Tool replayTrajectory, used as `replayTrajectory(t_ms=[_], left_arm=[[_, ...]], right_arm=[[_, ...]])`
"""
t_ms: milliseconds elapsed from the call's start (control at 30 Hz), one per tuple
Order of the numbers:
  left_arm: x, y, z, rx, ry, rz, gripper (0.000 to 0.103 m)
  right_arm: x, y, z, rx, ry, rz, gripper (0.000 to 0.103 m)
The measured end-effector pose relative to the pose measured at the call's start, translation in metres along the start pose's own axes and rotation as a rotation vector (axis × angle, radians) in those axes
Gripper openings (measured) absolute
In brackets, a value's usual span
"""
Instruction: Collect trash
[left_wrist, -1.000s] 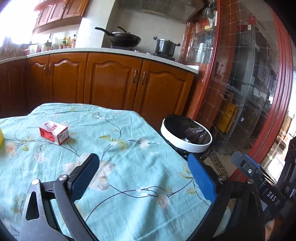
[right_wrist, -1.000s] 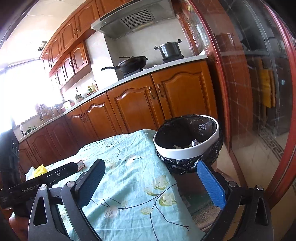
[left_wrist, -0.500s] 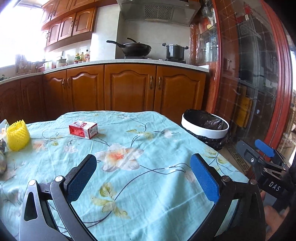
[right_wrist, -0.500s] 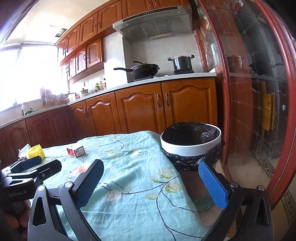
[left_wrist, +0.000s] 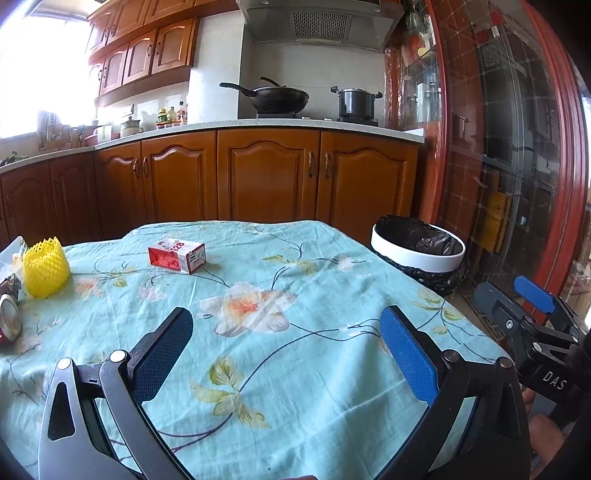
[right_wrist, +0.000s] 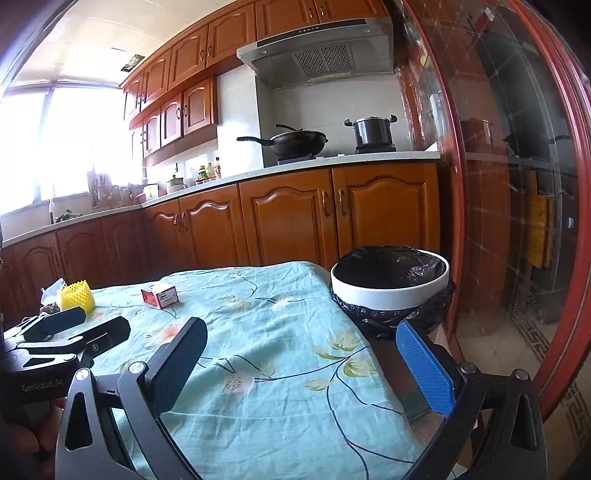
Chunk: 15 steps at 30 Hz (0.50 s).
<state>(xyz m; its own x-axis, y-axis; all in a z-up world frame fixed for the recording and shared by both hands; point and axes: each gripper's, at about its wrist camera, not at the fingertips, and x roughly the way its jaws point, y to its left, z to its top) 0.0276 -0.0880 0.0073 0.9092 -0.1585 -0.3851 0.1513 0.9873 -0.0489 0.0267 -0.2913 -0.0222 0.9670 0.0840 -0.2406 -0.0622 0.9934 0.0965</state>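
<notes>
A red and white carton (left_wrist: 177, 255) lies on the floral tablecloth (left_wrist: 295, 332), far left of centre; it also shows in the right wrist view (right_wrist: 160, 295). A yellow foam net (left_wrist: 45, 267) stands at the left edge, with a drink can (left_wrist: 9, 320) lying near it and crumpled wrappers behind. A white bin with a black liner (left_wrist: 418, 246) stands off the table's right side (right_wrist: 389, 283). My left gripper (left_wrist: 284, 354) is open and empty above the near table. My right gripper (right_wrist: 301, 363) is open and empty near the table's right edge.
Wooden kitchen cabinets (left_wrist: 266, 177) run behind the table, with a wok (left_wrist: 277, 99) and a pot (left_wrist: 356, 102) on the counter. A red-framed glass door (left_wrist: 517, 166) stands to the right. The right gripper shows in the left wrist view (left_wrist: 532, 325).
Both grippers have pulled back and up from the bin and levelled out. The yellow net and can have come into the left wrist view. Both stay open.
</notes>
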Motion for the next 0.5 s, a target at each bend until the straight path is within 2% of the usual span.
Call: replayTrajectory(t_ms=[500], left_arm=[[-0.0038,0.0010,0.0004,0.011,-0.016,0.015,0.103]], right_arm=[[0.0032,0.0051,-0.0019,0.001,0.015,0.009,0.103]])
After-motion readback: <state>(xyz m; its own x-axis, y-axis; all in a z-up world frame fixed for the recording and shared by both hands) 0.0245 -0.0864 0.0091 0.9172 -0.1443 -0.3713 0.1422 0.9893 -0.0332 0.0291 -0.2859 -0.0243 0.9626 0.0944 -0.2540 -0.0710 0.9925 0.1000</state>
